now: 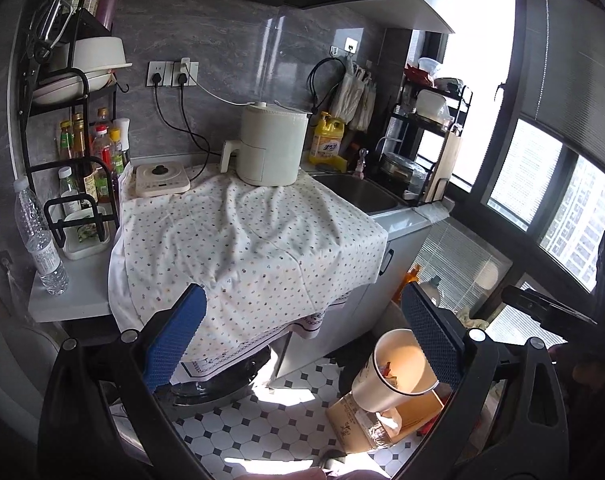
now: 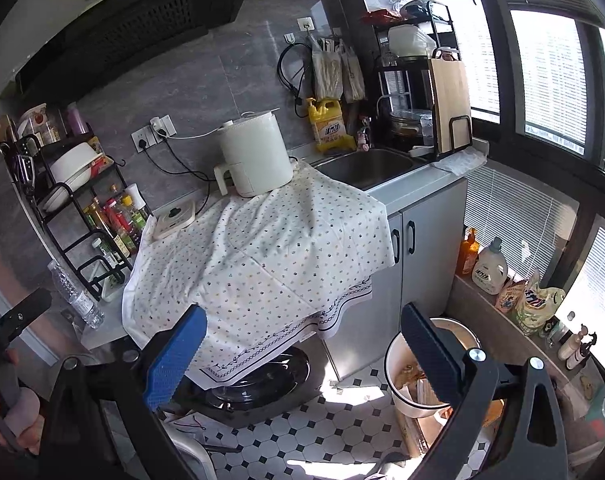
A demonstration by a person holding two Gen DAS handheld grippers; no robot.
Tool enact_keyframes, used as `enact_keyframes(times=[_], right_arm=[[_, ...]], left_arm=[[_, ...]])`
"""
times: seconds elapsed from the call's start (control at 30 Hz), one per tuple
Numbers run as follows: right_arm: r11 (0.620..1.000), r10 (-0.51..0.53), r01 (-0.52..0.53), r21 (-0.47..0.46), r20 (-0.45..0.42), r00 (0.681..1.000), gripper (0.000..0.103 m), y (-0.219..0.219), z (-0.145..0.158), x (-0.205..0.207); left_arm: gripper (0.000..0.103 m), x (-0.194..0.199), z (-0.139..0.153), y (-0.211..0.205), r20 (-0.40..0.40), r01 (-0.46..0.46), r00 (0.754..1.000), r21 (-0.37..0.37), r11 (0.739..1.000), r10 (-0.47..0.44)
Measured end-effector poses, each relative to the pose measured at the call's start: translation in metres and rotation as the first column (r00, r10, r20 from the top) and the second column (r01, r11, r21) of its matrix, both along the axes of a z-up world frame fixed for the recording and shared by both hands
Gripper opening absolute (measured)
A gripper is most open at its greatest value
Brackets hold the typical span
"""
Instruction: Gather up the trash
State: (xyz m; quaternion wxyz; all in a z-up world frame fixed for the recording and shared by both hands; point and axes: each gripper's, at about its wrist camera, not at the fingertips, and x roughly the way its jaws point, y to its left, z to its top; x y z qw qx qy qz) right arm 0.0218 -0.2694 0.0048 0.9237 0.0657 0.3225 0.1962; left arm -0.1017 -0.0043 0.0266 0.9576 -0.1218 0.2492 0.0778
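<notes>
the left gripper point(image 1: 302, 344) has its two blue pads wide apart and nothing between them. the right gripper point(image 2: 302, 356) is the same: wide apart, holding nothing. both hang in the air in front of the counter.

down low on the right sits the trash bucket point(image 1: 398, 368), a round white tub tipped a bit on a cardboard box point(image 1: 366, 420). from the right wrist view the bucket point(image 2: 394, 364) is partly hidden behind the right pad. some scraps lie inside it already.

in front is the dotted cloth point(image 1: 246, 240) spread over the counter. on it stand the white pot point(image 1: 272, 146) and the flat cooker point(image 1: 162, 180). i can see no loose trash on the cloth. the water bottle point(image 1: 40, 240) at the left edge of the counter may be trash, but i cannot tell.

to do this step well, i think you should look first and pick one piece. go to it slowly with the pads still apart. put one pad on each side, then squeeze. carry it low over the floor and let go right above the bucket, so it does not bounce out. keep clear of the cords and the bottles in the rack point(image 1: 98, 152).
</notes>
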Motion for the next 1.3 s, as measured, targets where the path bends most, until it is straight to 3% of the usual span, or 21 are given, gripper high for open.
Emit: enact_keyframes(times=[1.3], right_arm=[[1.0,0.017,-0.017,-0.014,-0.007,1.0,0.095,0.014,0.0,-0.023]], left_arm=[[0.097,-0.017,0.001,0.001,0.01,-0.007,1.0,-0.005,1.0,0.007]])
